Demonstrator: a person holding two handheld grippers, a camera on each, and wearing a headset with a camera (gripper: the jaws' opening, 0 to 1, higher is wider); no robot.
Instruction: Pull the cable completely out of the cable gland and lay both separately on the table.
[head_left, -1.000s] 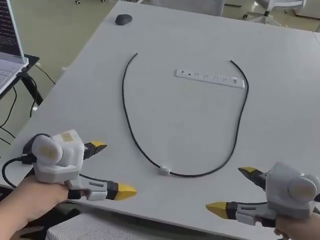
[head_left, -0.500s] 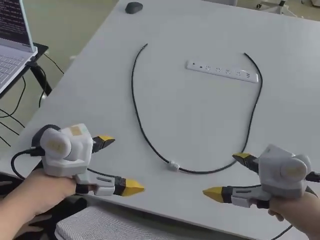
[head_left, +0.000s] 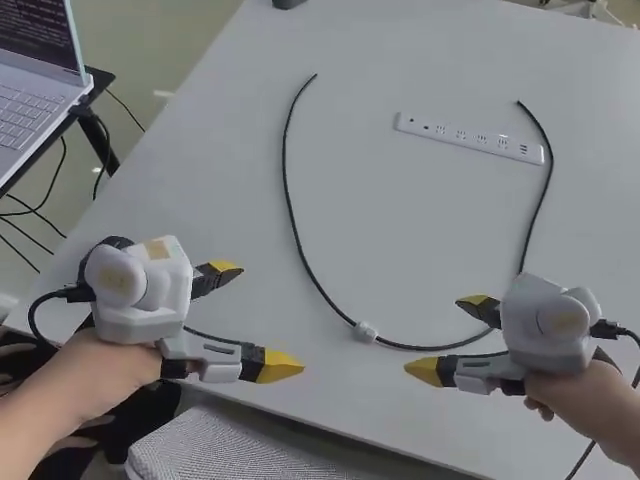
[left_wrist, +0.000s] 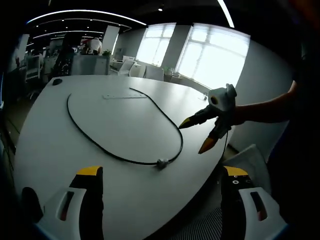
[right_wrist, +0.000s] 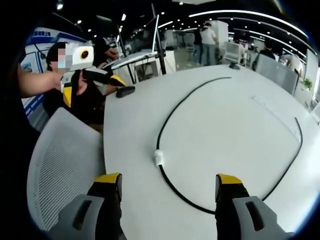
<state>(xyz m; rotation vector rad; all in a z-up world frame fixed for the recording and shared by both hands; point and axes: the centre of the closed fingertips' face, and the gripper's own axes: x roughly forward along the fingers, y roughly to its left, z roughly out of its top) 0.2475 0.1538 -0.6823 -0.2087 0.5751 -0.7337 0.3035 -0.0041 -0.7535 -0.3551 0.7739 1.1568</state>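
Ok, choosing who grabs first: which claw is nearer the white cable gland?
Right, narrowly. The right claw sits just right of the small white cable gland; the left claw is farther off on its left.

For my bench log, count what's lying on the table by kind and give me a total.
Cable: 1
Gland: 1
Power strip: 1
Mouse: 1
Total: 4

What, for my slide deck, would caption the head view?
Open left tongs and right tongs flank the cable, gland still on it.
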